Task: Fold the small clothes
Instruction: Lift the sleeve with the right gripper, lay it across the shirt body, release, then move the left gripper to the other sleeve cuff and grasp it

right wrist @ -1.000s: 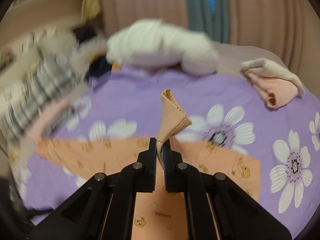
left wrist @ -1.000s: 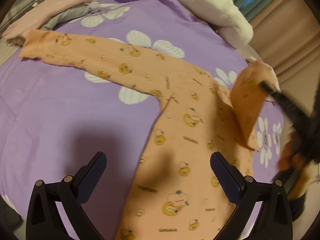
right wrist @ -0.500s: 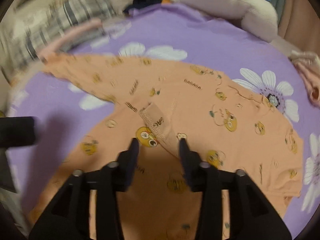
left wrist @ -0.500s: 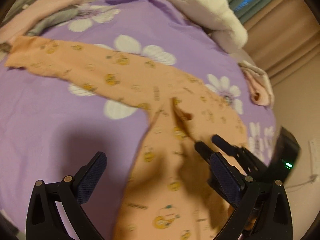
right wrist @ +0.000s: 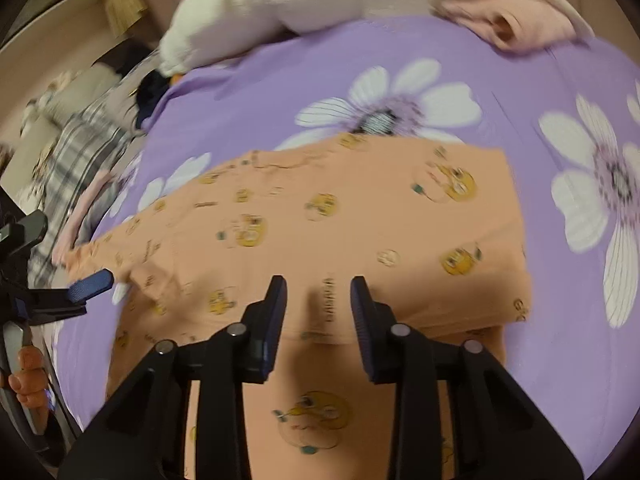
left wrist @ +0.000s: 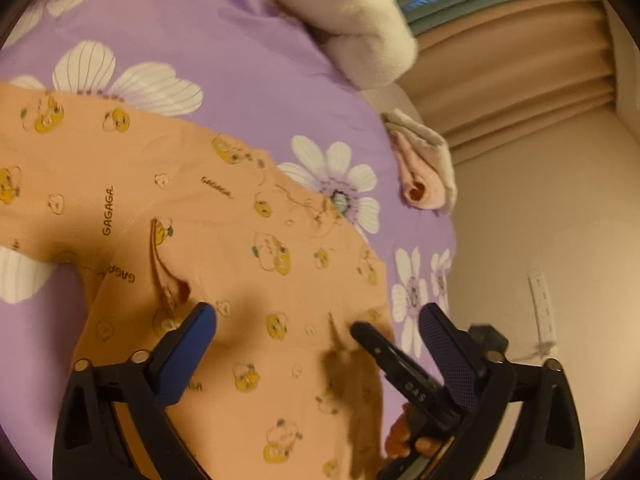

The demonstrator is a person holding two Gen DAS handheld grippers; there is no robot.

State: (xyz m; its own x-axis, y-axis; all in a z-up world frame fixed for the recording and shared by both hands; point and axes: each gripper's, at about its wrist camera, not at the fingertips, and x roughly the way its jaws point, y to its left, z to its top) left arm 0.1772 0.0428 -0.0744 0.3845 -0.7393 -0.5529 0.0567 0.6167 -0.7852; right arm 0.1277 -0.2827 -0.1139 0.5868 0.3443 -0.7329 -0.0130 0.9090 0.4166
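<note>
An orange long-sleeved baby shirt [left wrist: 248, 264] with yellow duck prints lies flat on a purple flowered bedsheet [left wrist: 224, 52]. One sleeve is folded across its chest, its cuff [left wrist: 168, 280] lying left of centre; the other sleeve runs off to the left. My left gripper [left wrist: 316, 332] is open and empty, low over the shirt. My right gripper [right wrist: 318, 300] is open and empty over the shirt [right wrist: 320, 216], and it also shows in the left wrist view [left wrist: 384, 352] near the shirt's right edge.
A folded pink and beige garment [left wrist: 424, 172] lies at the bed's right edge, also in the right wrist view [right wrist: 516, 16]. A white plush pillow [right wrist: 256, 12] lies at the back. Plaid and pink clothes [right wrist: 80, 160] pile up at the left. Curtains [left wrist: 500, 52] hang behind the bed.
My right gripper carried the sleeve over the shirt's chest, let it go and opened. It has drawn back to the shirt's right edge. My left gripper has moved rightward over the shirt.
</note>
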